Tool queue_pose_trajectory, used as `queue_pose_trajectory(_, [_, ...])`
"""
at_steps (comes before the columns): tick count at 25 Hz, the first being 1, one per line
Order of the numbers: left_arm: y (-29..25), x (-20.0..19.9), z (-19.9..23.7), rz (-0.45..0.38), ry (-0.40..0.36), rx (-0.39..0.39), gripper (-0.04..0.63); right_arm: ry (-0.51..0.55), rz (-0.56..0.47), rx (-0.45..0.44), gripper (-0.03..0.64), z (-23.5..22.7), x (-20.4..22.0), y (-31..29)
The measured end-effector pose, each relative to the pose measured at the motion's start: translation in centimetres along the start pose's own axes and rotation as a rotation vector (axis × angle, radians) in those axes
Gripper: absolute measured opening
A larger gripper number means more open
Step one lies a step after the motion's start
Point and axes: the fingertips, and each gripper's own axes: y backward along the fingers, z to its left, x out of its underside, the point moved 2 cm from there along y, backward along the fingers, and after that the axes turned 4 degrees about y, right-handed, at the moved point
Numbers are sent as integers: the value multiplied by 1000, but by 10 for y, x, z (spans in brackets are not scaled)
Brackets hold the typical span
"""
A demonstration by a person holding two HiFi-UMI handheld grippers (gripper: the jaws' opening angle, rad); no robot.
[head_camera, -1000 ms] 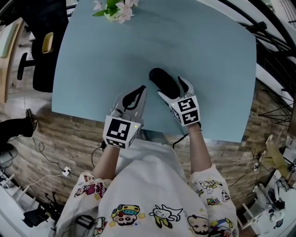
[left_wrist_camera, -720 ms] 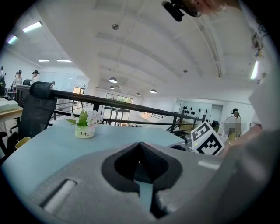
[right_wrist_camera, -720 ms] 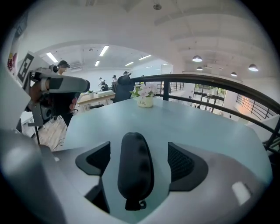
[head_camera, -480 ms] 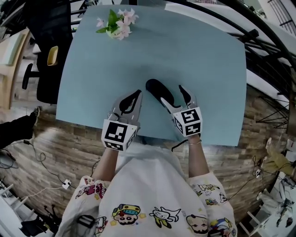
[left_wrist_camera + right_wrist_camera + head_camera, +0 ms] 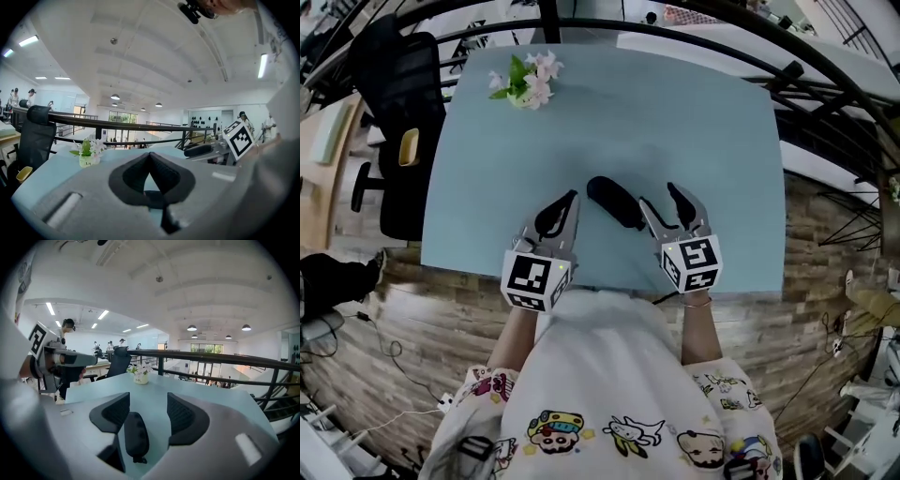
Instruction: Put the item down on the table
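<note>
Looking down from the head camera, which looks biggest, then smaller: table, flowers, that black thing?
1. table
2. black item and flowers look about alike; the flowers sit farther away, so no ranking.

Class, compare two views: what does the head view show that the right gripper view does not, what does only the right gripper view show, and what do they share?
Only the head view: the person's cartoon-print shirt and the floor below. Only the right gripper view: ceiling lamps, distant people, and the right gripper's jaws face-on, apart, having just been closing, with nothing gripped between them. Both: the black item lying on the blue table, the flower pot, the black chair and the left gripper.
</note>
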Motion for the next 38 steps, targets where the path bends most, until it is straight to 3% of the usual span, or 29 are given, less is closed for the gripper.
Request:
queue_pose_trajectory(15, [16,-19,-9,-45,-9,31,-2,-59,-200,97,124,-6,-46,61])
queue_pose_trajectory(30, [16,-10,-13,-10,16,59,-2,-110,-239,163,11,-4,-42,83])
queue_pose_trajectory(38, [15,-9,-11,-1,17,63,-2,-124,-235,191,9,-8,-38,86])
